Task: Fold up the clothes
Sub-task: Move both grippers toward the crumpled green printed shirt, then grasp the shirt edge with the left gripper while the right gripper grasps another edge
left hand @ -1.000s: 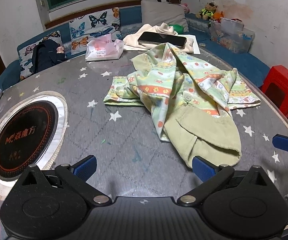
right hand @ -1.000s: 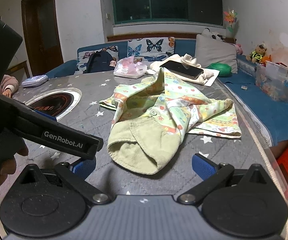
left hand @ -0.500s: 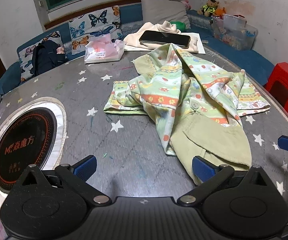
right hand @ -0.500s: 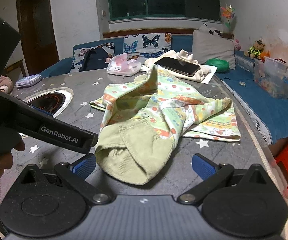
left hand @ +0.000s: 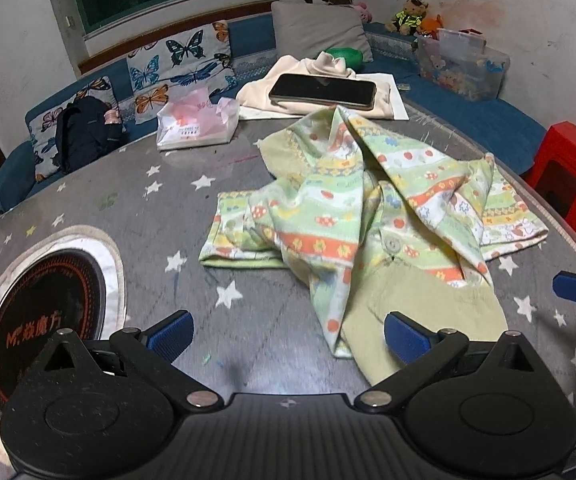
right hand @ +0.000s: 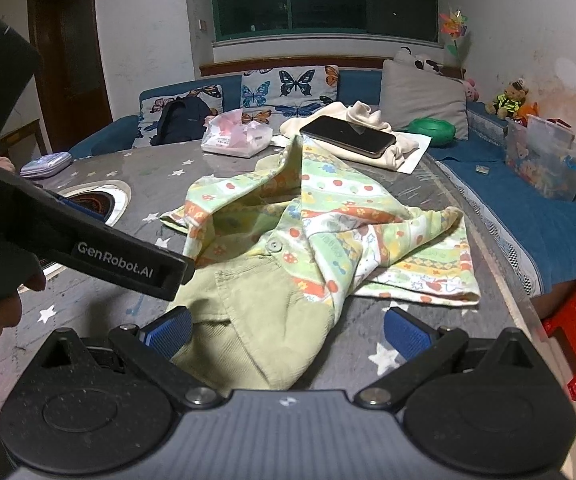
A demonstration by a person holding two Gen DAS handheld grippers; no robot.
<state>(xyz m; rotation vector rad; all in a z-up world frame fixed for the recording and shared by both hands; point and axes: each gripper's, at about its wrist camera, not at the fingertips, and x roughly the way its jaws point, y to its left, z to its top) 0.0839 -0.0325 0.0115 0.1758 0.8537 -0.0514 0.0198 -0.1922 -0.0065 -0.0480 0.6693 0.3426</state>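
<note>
- A child's patterned shirt lies crumpled at centre frame on the star-printed surface, its plain green collar nearest the cameras; rumpled so, it is not folded.
- The left claw is spread wide, gripping nothing, its right pad over the collar edge.
- The right claw also gapes, straddling the collar, likely to pinch it.
- A phone rests on cream cloth, upper centre.
</note>
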